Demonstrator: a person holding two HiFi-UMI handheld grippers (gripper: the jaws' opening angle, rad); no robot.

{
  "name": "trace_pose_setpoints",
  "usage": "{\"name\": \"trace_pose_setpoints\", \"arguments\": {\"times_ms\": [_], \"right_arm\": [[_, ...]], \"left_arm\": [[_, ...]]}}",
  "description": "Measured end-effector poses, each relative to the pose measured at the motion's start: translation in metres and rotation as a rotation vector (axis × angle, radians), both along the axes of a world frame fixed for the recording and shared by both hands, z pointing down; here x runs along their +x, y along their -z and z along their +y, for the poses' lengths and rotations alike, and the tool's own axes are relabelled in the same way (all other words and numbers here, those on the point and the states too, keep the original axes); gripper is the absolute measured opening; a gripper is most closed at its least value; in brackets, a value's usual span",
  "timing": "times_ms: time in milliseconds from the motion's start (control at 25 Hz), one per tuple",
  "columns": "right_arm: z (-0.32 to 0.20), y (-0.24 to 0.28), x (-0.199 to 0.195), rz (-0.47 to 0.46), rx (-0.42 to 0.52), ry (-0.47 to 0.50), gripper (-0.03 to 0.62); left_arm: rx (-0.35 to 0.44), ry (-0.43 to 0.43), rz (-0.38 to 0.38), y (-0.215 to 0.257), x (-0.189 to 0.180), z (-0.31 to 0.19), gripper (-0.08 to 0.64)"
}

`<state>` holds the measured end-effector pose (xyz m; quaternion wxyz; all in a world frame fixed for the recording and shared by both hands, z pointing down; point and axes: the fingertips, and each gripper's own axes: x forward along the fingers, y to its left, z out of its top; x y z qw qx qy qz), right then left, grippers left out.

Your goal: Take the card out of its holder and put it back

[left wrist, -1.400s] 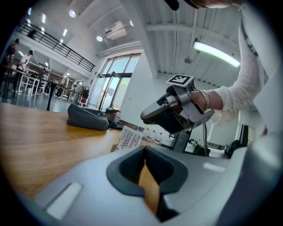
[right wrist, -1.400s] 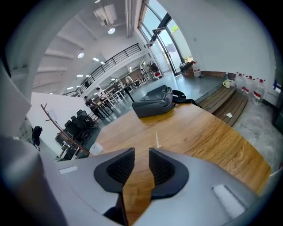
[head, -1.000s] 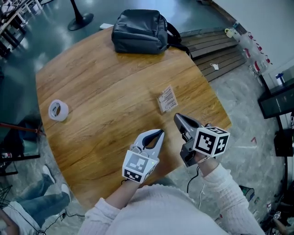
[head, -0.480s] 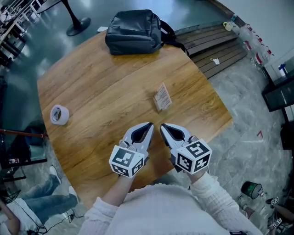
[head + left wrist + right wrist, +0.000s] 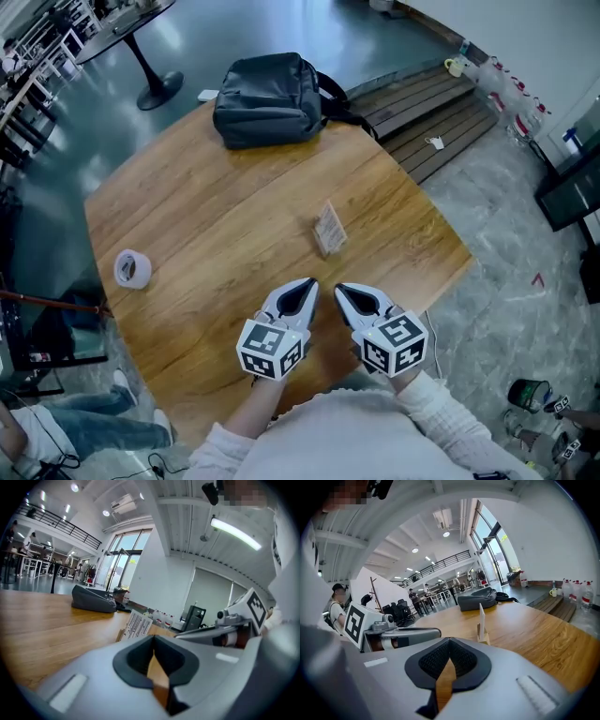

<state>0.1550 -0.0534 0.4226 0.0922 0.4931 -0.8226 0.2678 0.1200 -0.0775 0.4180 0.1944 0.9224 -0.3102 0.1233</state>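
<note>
A white printed card (image 5: pixel 329 225) stands upright in a small wooden holder (image 5: pixel 325 247) near the middle of the round wooden table (image 5: pixel 187 206). My left gripper (image 5: pixel 308 283) and right gripper (image 5: pixel 339 288) sit side by side close to the near table edge, both pointing toward the card and a short way short of it. Both are shut with nothing between the jaws. In the left gripper view the card (image 5: pixel 138 625) shows its printed face ahead of the jaws. The right gripper view has the card (image 5: pixel 481 615) edge-on in its holder (image 5: pixel 482 636).
A dark backpack (image 5: pixel 267 98) lies at the table's far edge. A roll of white tape (image 5: pixel 132 269) sits at the left side. Wooden pallets (image 5: pixel 427 122) lie on the floor beyond the table's right side.
My right gripper has moved left and rolled, ending beside the left gripper. The left gripper has stayed about where it was. The card has not moved.
</note>
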Motion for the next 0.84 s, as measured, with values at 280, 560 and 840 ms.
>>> {"name": "trace_pose_setpoints", "arguments": {"times_ms": [280, 560, 840], "right_arm": [[0.001, 0.000, 0.000, 0.038, 0.048, 0.037, -0.002], [0.005, 0.003, 0.002, 0.041, 0.050, 0.056, -0.003], [0.014, 0.012, 0.005, 0.031, 0.061, 0.043, -0.003]], "left_arm": [[-0.006, 0.025, -0.001, -0.005, 0.003, 0.000, 0.008], [-0.006, 0.066, 0.026, 0.005, 0.002, 0.002, 0.008], [-0.009, 0.080, 0.037, 0.010, -0.003, 0.016, 0.008]]}}
